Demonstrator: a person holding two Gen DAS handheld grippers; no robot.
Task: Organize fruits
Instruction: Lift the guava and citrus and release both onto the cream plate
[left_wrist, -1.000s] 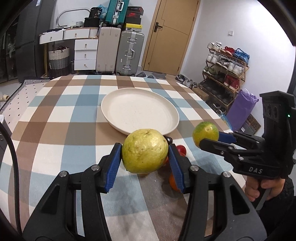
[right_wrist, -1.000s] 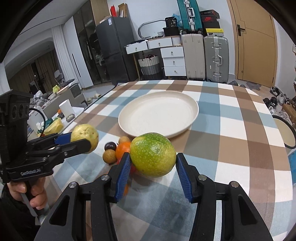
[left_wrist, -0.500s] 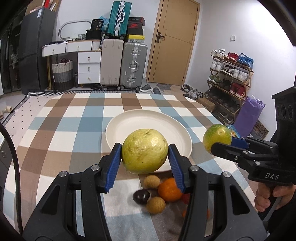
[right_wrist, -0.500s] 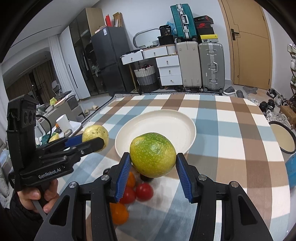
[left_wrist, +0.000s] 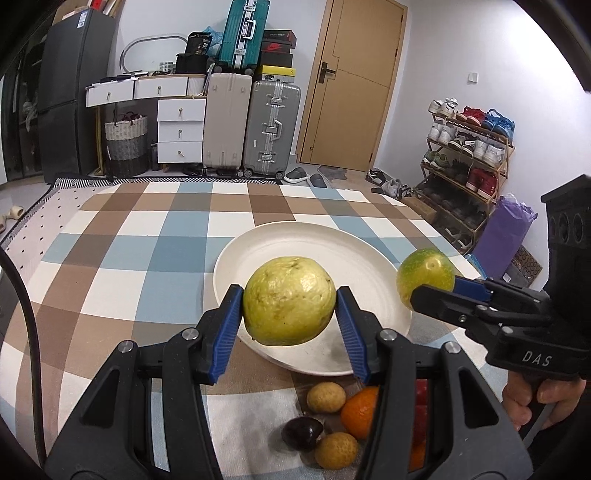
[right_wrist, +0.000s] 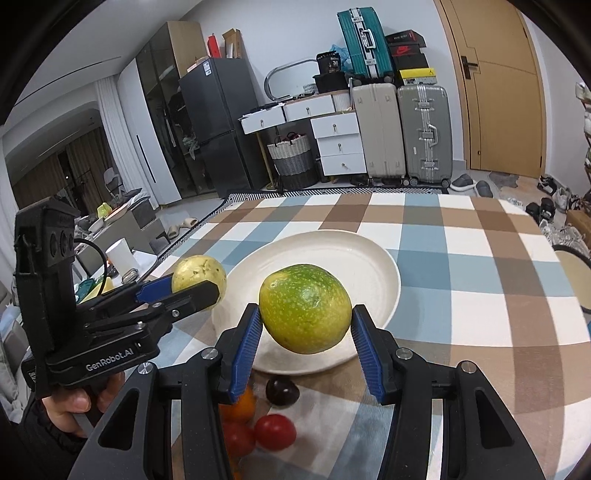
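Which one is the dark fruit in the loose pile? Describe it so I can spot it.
Start at the white plate on the checked tablecloth. Loose fruit lies off its near rim. The dark fruit is glossy and purple-black, between two tan longans beside an orange.

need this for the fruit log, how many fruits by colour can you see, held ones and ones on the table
yellow-green: 1, the guava in the left gripper
green: 1, the citrus in the right gripper
tan: 2
orange: 1
dark purple: 1
red: 2
total: 8

suitcases (left_wrist: 251, 125) | door (left_wrist: 347, 85) | shoe rack (left_wrist: 469, 147) | fridge (right_wrist: 218, 133) | drawers (left_wrist: 177, 129)
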